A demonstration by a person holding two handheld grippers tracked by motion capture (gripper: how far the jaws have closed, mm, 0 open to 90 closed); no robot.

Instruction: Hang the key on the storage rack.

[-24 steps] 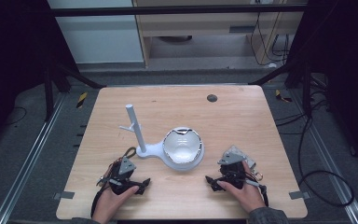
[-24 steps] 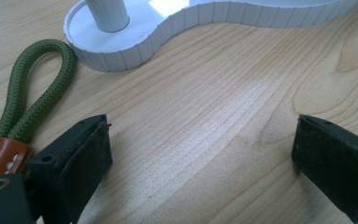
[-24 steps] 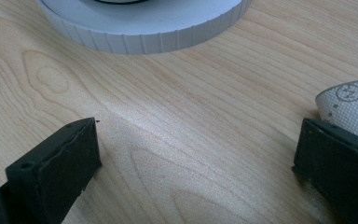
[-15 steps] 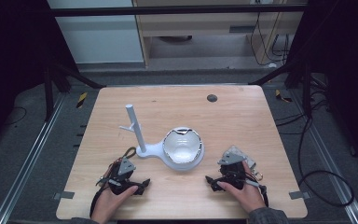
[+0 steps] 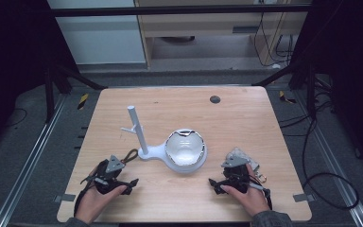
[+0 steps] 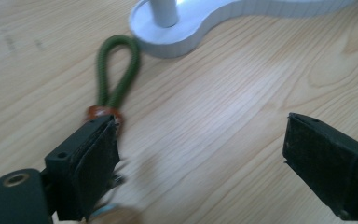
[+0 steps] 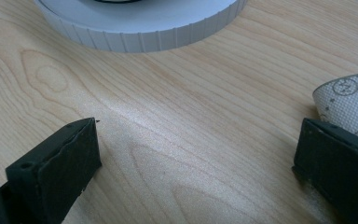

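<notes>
No visible motion since the earlier frames: both hands and both grippers sit in the same spots at the near edge of the wooden table (image 5: 246, 118). Left gripper (image 5: 133, 181) rests on the table in the person's left hand (image 5: 94, 201), jaws spread wide with bare wood between them, gripping nothing. In the left gripper view a green cord loop (image 6: 116, 70) with a brown band (image 6: 103, 113) lies just beside the left-hand jaw, its far end near the stand's base. Right gripper (image 5: 211, 181) is held by the right hand (image 5: 248, 196), jaws likewise wide apart and empty. A white patterned packet (image 5: 241, 154) lies just beyond it; in the right gripper view its edge sits beside the right-hand jaw. Between and beyond the two grippers, mid-table, is the white stand (image 5: 170, 153): a flat base carrying a round shiny bowl (image 5: 185, 147) on the right and an upright post (image 5: 137, 127) with a short side peg on the left. Farther back, a dark round spot (image 5: 214, 99) sits near the table's far edge.
</notes>
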